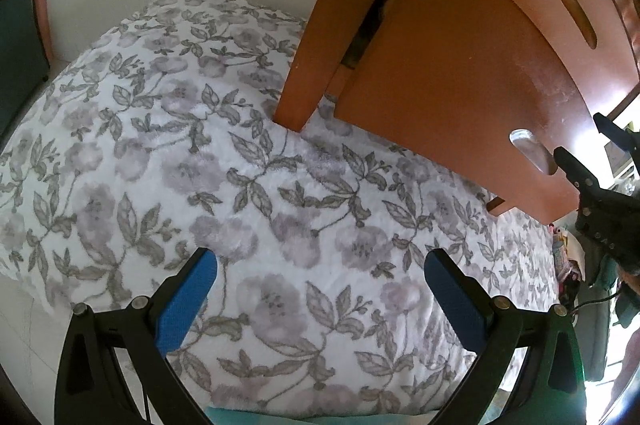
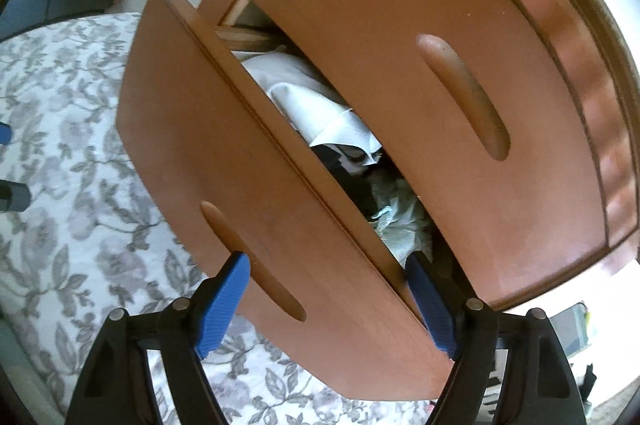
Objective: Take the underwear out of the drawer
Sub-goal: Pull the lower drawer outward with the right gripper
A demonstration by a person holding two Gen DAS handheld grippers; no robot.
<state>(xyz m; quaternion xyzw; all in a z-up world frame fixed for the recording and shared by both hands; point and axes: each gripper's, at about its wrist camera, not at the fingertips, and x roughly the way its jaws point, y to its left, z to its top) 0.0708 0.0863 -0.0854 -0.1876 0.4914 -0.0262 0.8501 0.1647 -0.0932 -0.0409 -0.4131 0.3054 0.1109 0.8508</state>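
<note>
Left wrist view looks down over the bed (image 1: 200, 145); right wrist view close on the drawer (image 2: 248, 161); both share the drawer front and bedspread.

My fingers (image 2: 224, 305) had bright blue pads on black arms. The drawer (image 2: 248, 185) was orange-brown wood. Inside it lay a white cloth (image 2: 320, 105), something black (image 2: 344, 173), and a pale green cloth (image 2: 400, 217). The bed cover (image 1: 240, 185) was white with grey leaves and soft purple flowers.
</note>
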